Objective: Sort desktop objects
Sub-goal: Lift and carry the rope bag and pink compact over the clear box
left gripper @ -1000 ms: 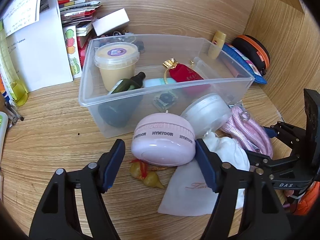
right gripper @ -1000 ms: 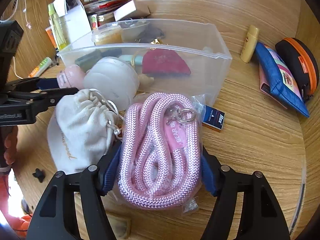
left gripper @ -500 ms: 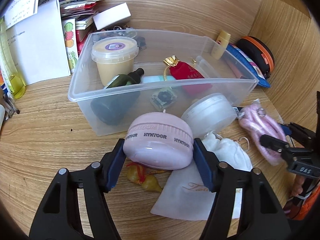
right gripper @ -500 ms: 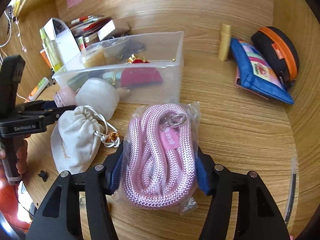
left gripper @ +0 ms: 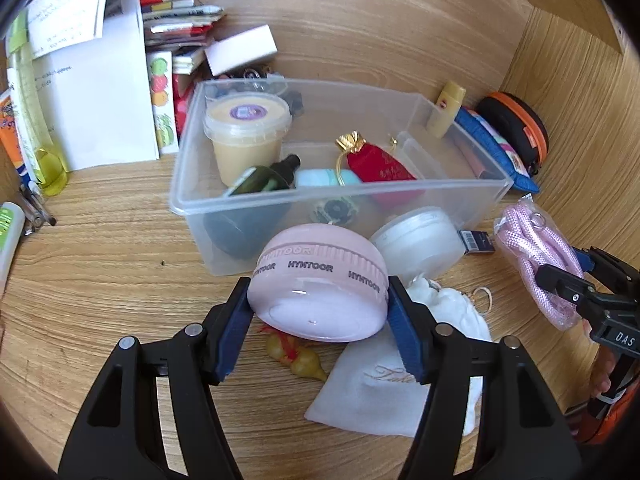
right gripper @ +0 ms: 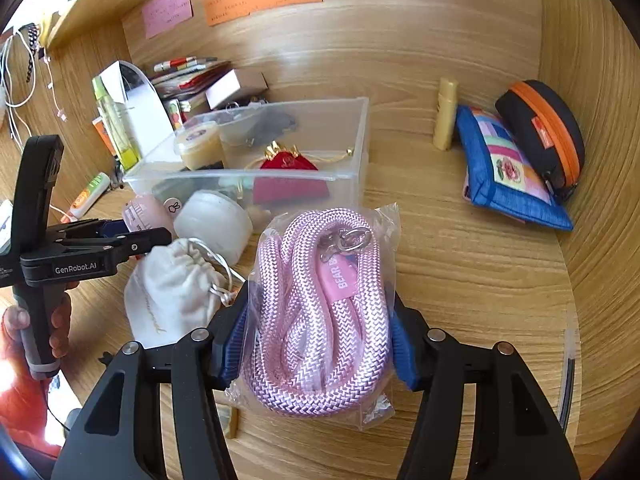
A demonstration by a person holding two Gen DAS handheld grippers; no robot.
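Observation:
My left gripper [left gripper: 318, 326] is shut on a round pink HYNTOOR case [left gripper: 320, 284] and holds it tilted above the desk, in front of the clear plastic bin [left gripper: 188, 200]. My right gripper [right gripper: 320, 340] is shut on a bagged coil of pink rope [right gripper: 324, 300] and holds it above the desk, right of the bin [right gripper: 356, 148]. The bin holds a lidded cream tub [left gripper: 246, 136], a dark bottle [left gripper: 264, 180] and a red pouch [left gripper: 376, 162]. The rope also shows at the right of the left wrist view [left gripper: 536, 256]. The left gripper shows in the right wrist view [right gripper: 132, 238].
A white drawstring pouch [left gripper: 400, 380], a white round jar [left gripper: 420, 240] and a small yellow trinket [left gripper: 296, 358] lie before the bin. A blue patchwork pouch [right gripper: 508, 172], a black and orange case [right gripper: 548, 132] and a yellow tube [right gripper: 444, 120] sit at the right. Books and papers [left gripper: 100, 96] stand at the back left.
My left gripper closed on the pink case and lifted it. My right gripper lifted the bagged rope and drew it back and right, away from the bin.

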